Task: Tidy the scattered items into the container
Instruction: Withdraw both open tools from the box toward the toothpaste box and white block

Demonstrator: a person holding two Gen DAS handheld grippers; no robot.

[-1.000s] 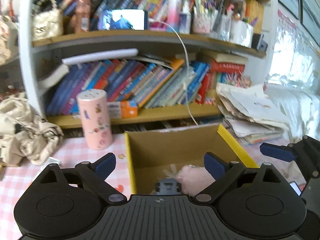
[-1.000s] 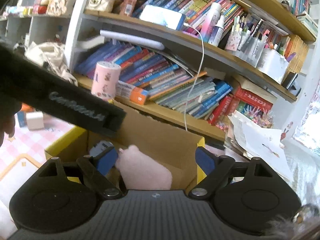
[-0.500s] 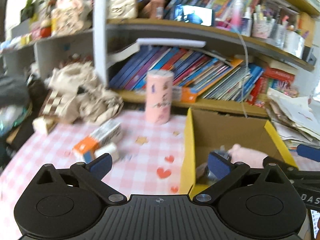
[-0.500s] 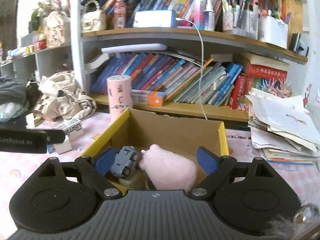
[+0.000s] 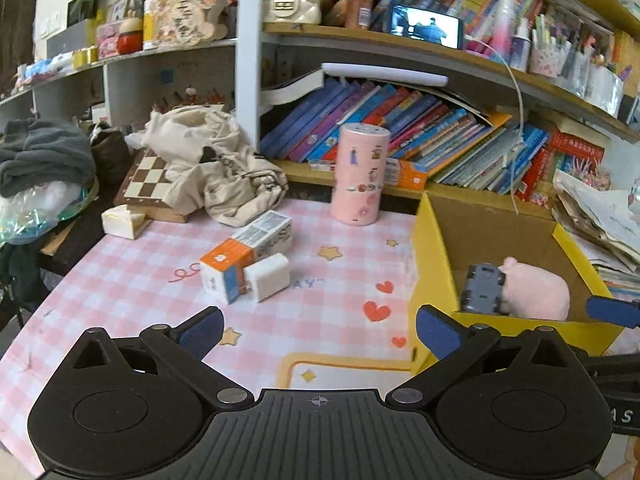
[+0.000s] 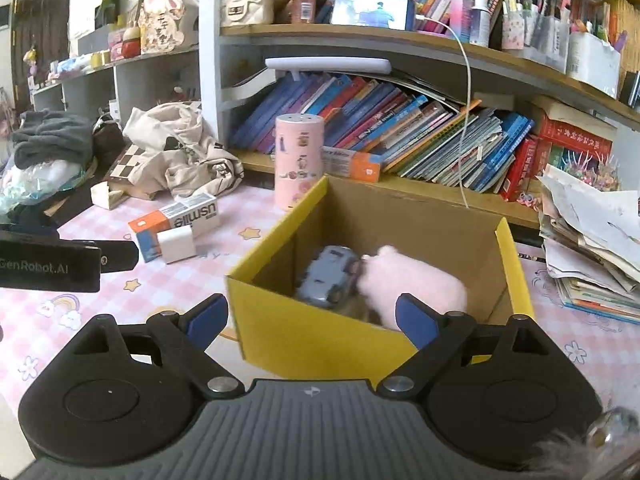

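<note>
Pink-checked surface [image 5: 328, 280], bookshelf [image 6: 400, 44] behind. Yellow cardboard box [image 6: 312, 332] sits on its right part; inside, pink plush pig [image 6: 416, 284] touches grey toy car [image 6: 328, 276]. Right view shows the box interior in full; left view shows only part of it. Outside the box: pink canister [image 5: 360, 174] upright near the back corner, orange-white carton [image 5: 244, 256] lying flat, white cube [image 5: 267, 282] touching it. Left hand-held gripper [image 5: 318, 330]: wide, empty. Right hand-held gripper [image 6: 312, 316]: wide, empty, in front of the box.
</note>
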